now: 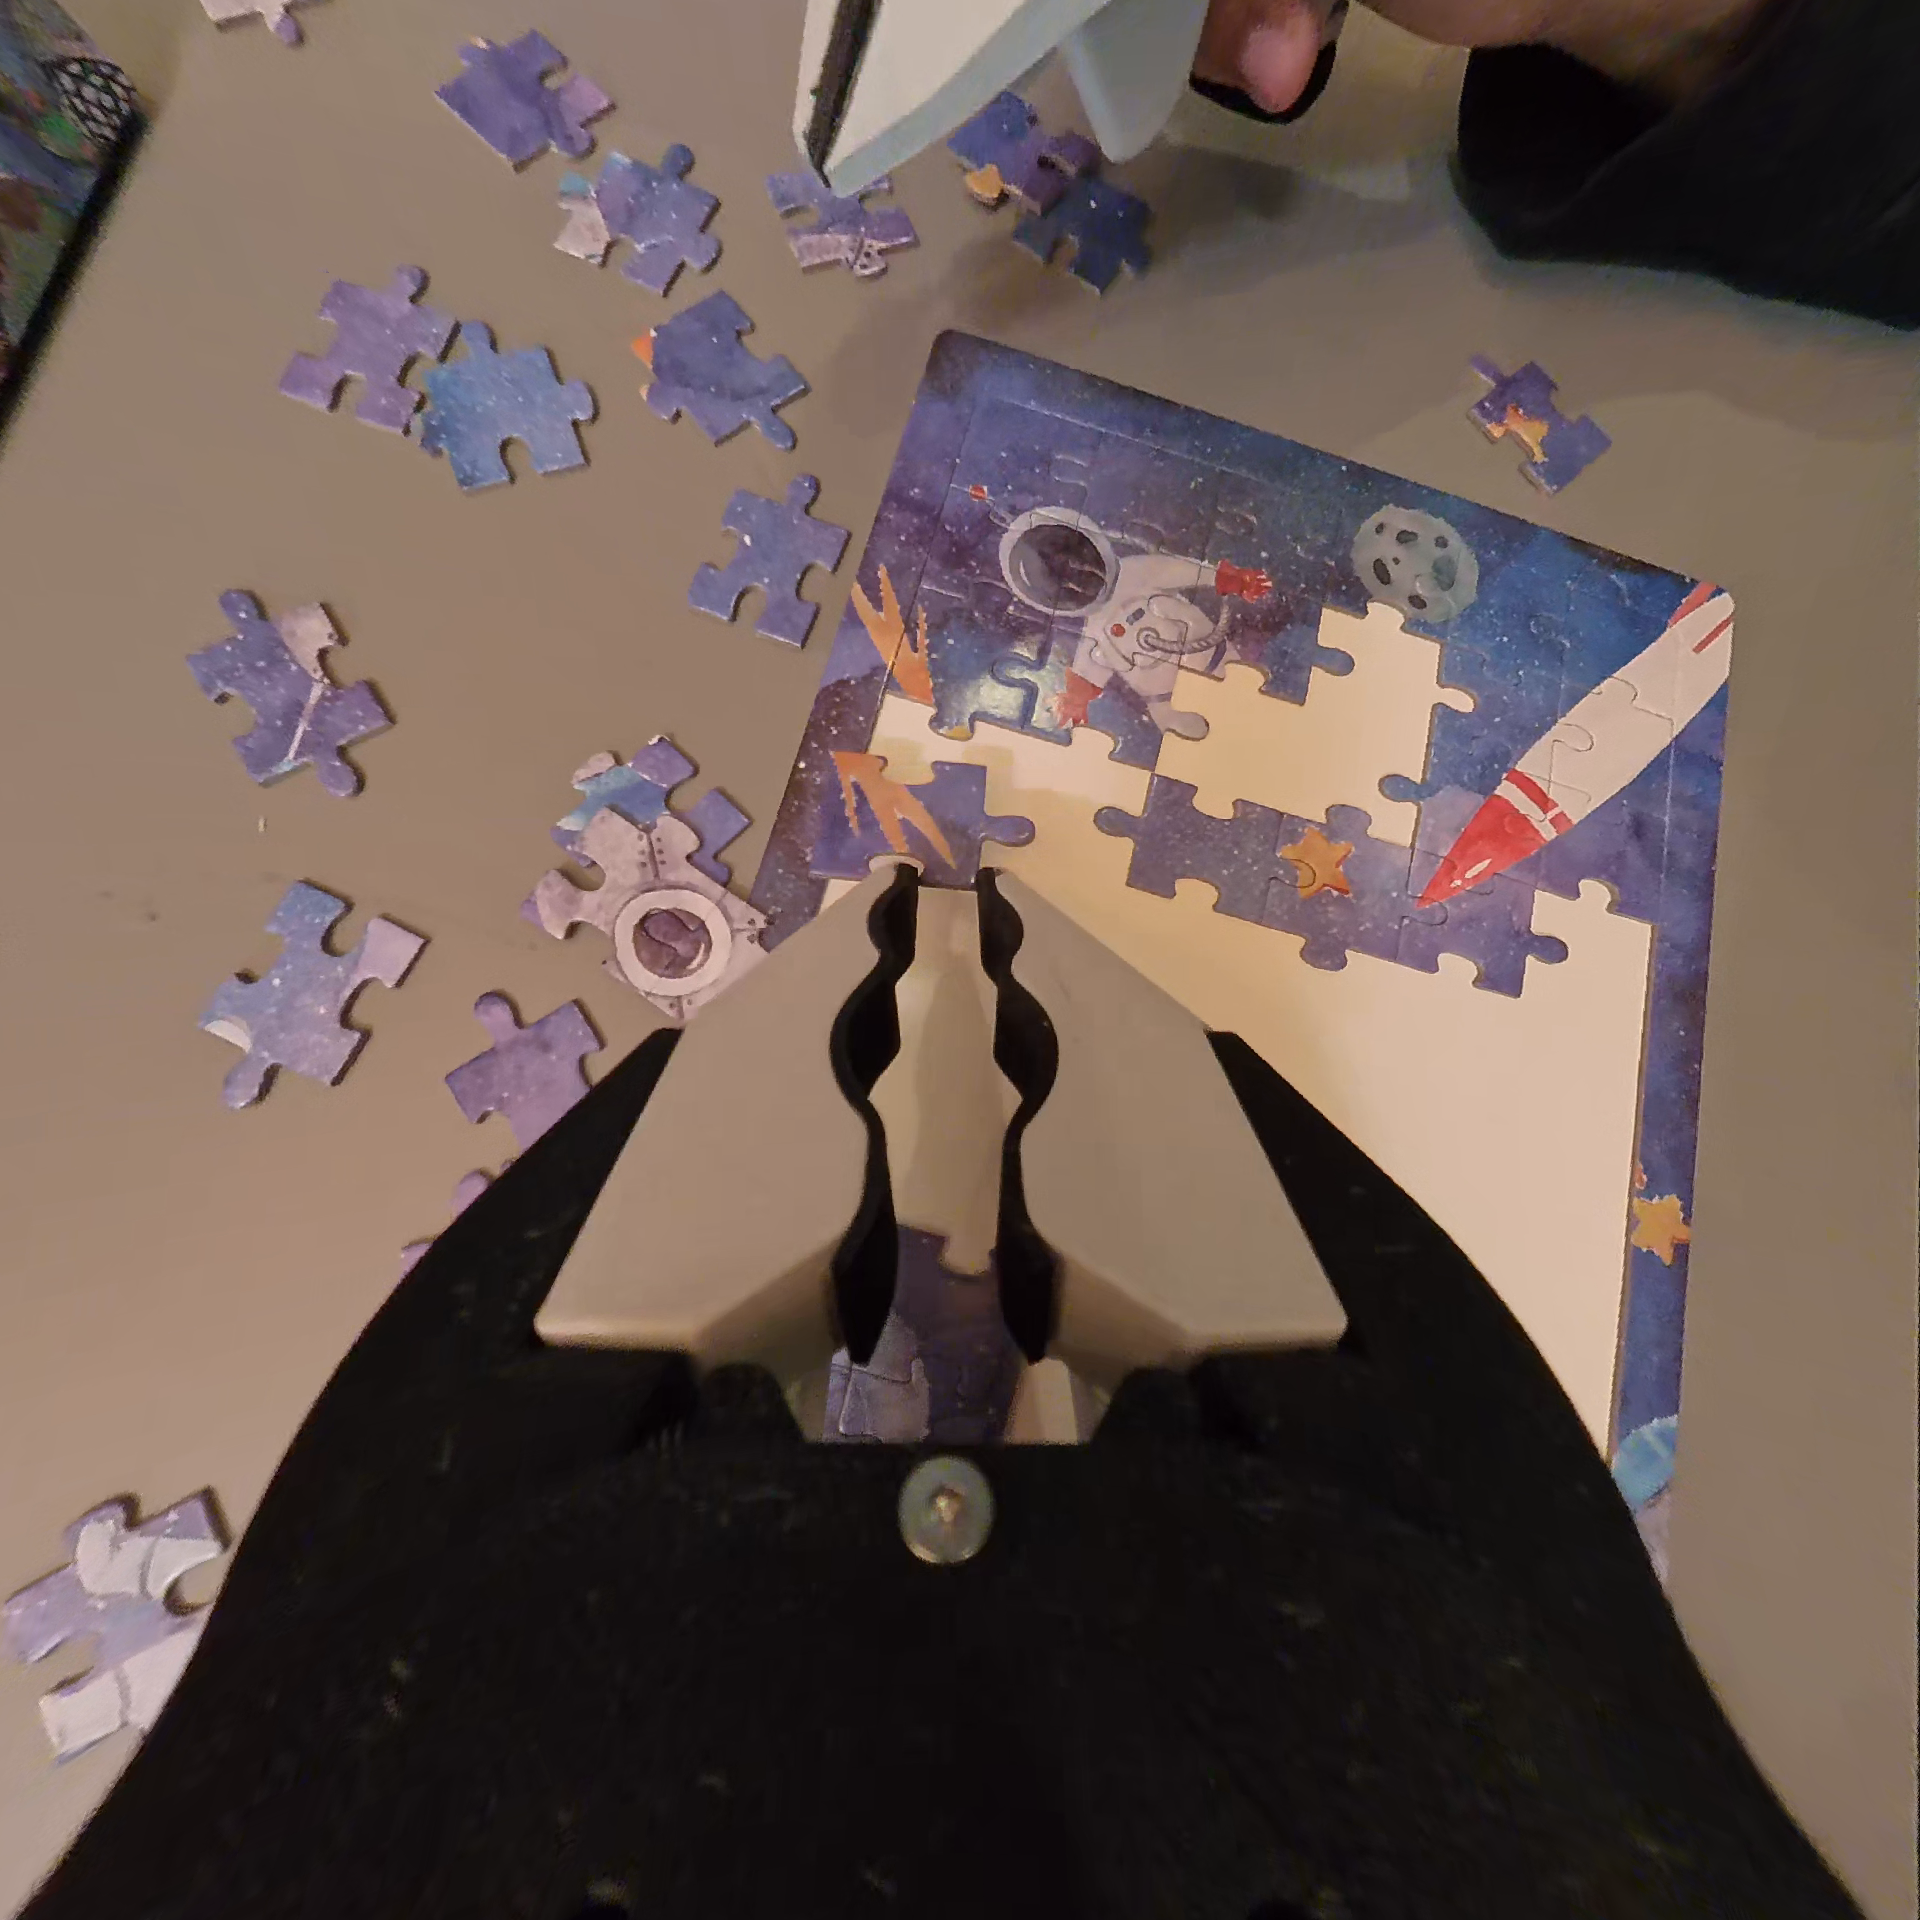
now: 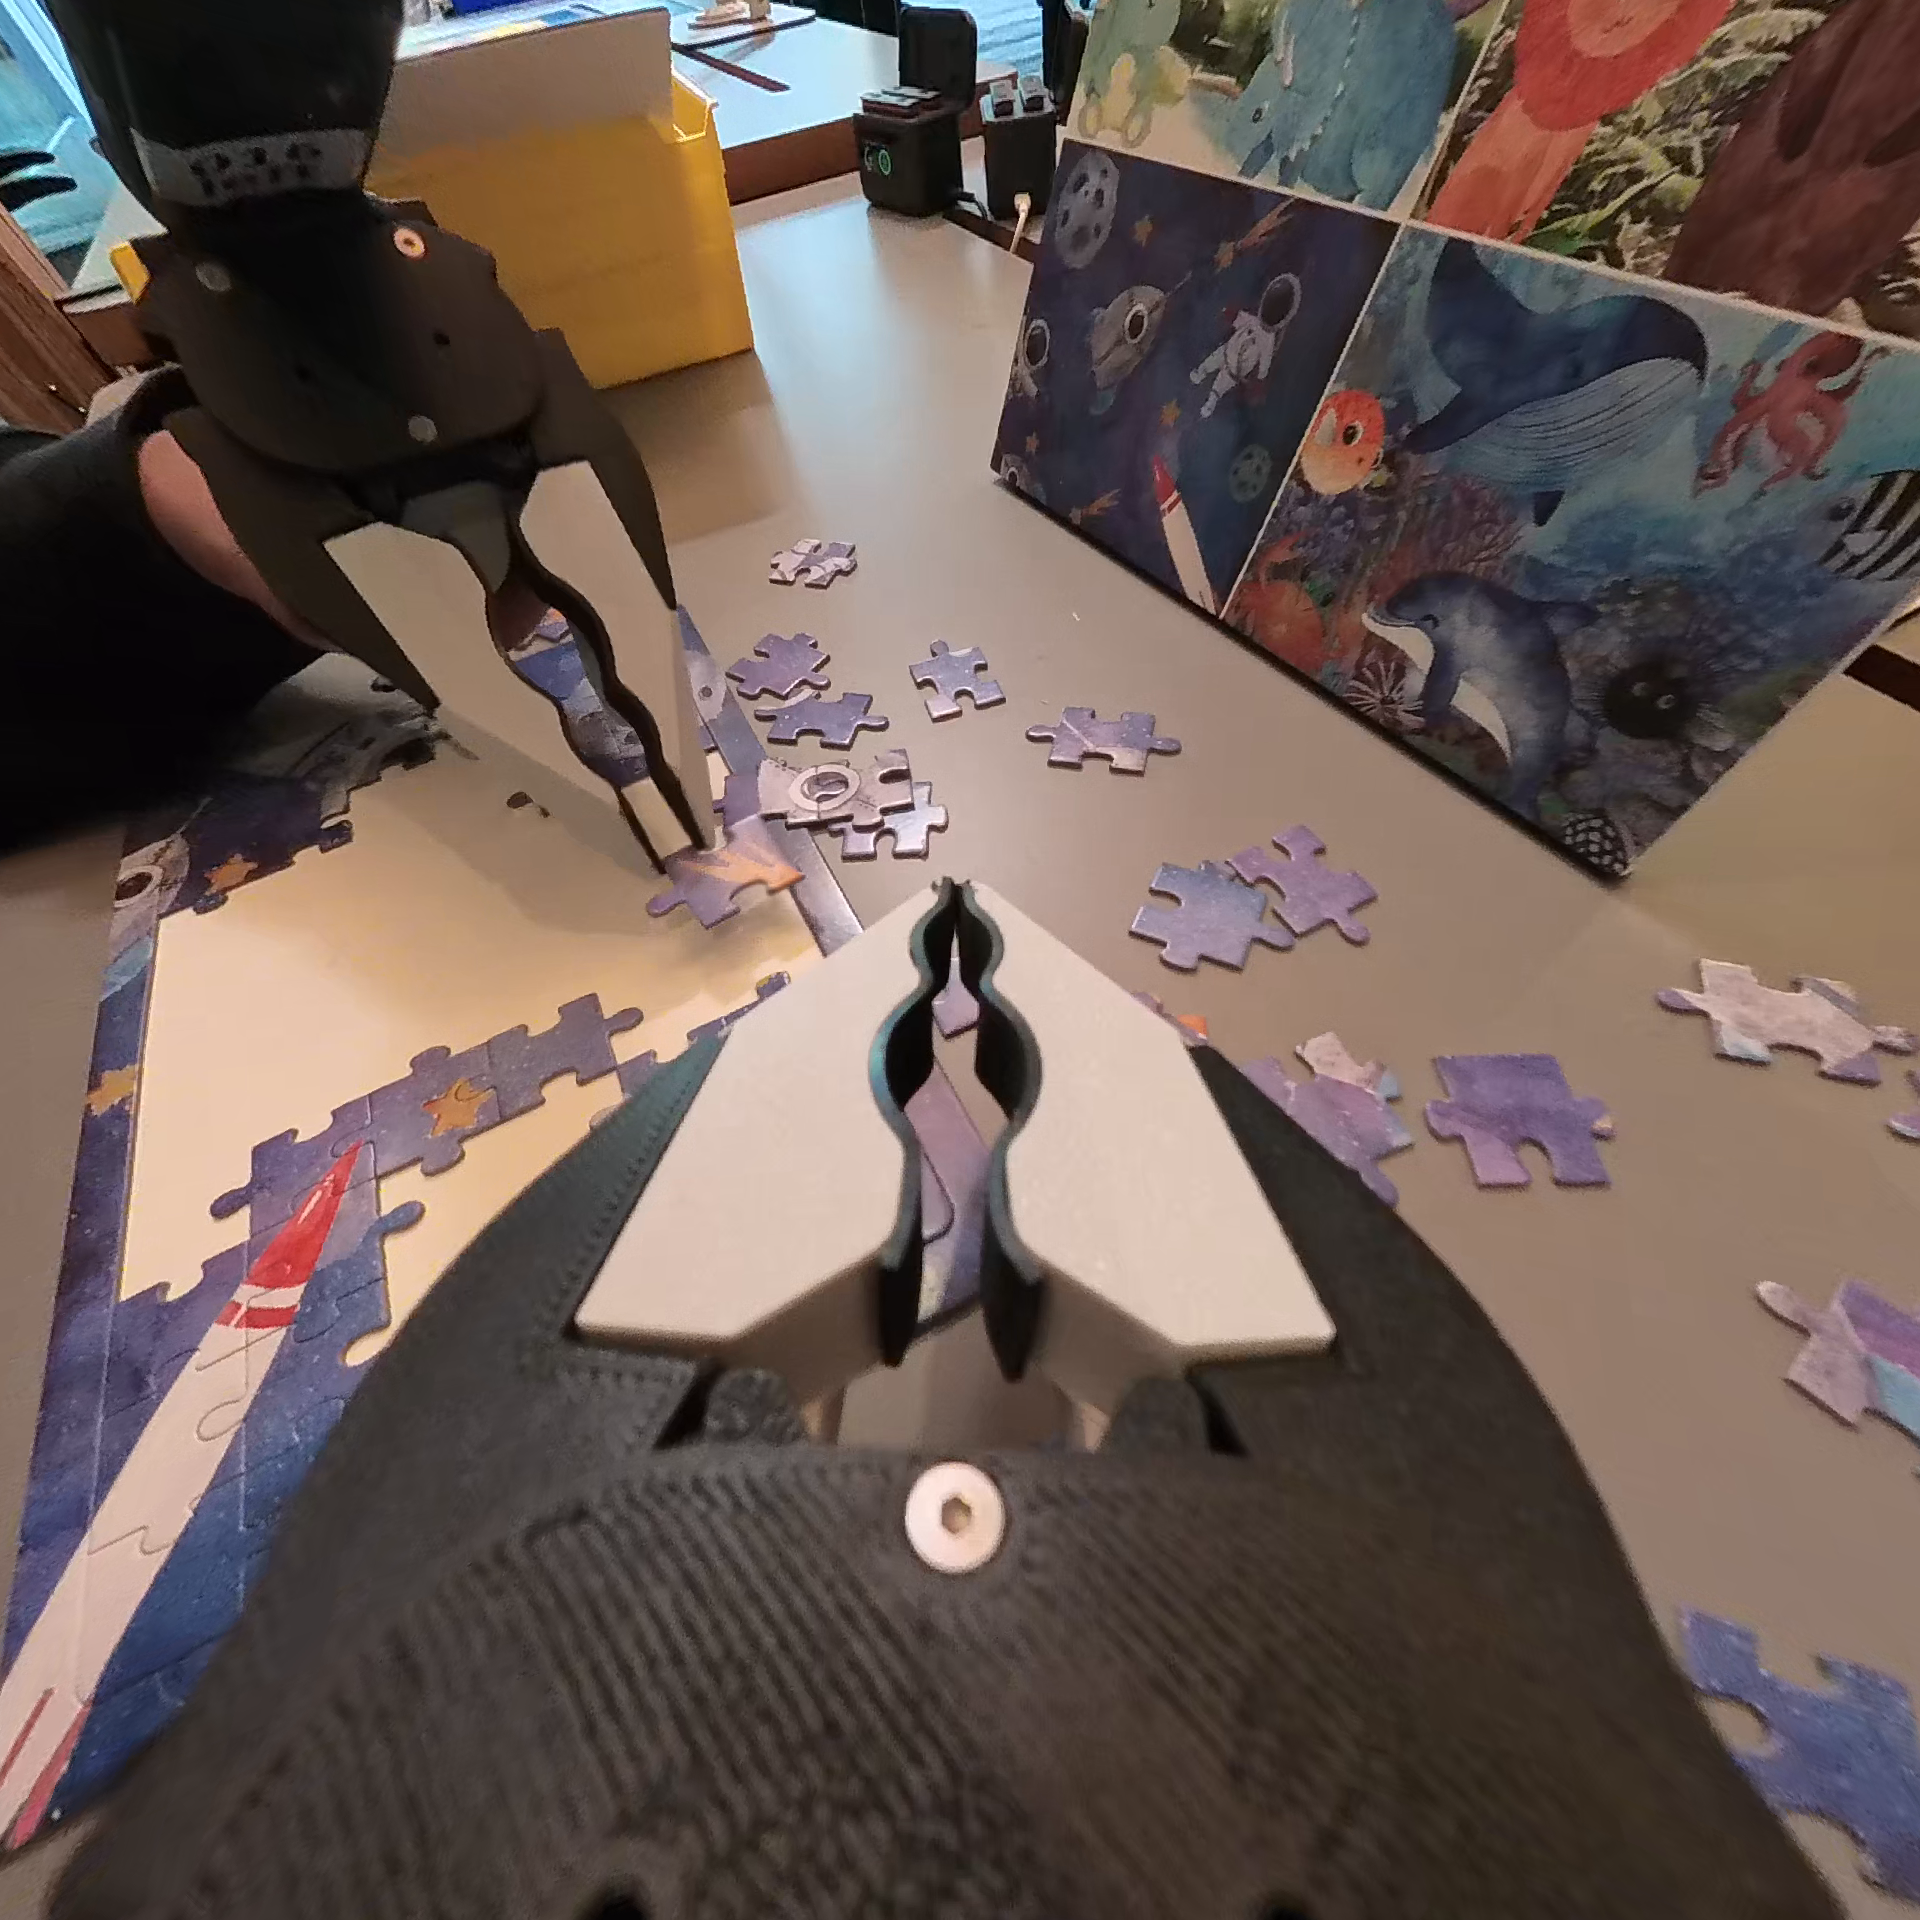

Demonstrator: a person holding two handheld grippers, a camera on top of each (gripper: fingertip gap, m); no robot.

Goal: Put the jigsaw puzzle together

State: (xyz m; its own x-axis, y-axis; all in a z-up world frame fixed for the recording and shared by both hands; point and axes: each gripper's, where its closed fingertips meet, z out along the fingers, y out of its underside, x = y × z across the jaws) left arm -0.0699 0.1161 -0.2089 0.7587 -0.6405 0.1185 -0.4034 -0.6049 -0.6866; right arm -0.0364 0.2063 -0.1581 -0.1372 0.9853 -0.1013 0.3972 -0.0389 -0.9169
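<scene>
1. Looking down the left gripper (image 1: 943, 875), found its jaws narrowly parted and, as far as could be judged, pinched on the near edge of a puzzle piece (image 1: 940, 805) marked with an orange streak
2. Placed that piece just inside the left edge of the puzzle board (image 1: 1678, 1039), on bare cream backing, with its far end seemingly raised over the frame rather than lying flat
3. Found the right gripper (image 2: 958, 888) clenched, tips met with nothing between them, poised over the desk (image 2: 1039, 436) just off the board's edge, among the loose pieces (image 2: 1252, 909)
4. Judged that the pinched piece wanted a light, level hold: lowered flat, tabs lined up with the neighbouring gaps, slid rather than forced, and kept off the frame
5. Judged too that the clenched gripper was best kept clear of the assembled rows near the rocket (image 1: 1558, 790)
6. Could not see the contact under the left fingertips (image 1: 894, 883), nor the near part of the board behind that gripper's black body
7. Could not tell whether the right gripper's tip touched the loose piece beneath it
8. Noted a hand (image 1: 1262, 57) and dark sleeve cut off at the far edge, and a picture box (image 2: 1455, 468) running out of frame
</scene>
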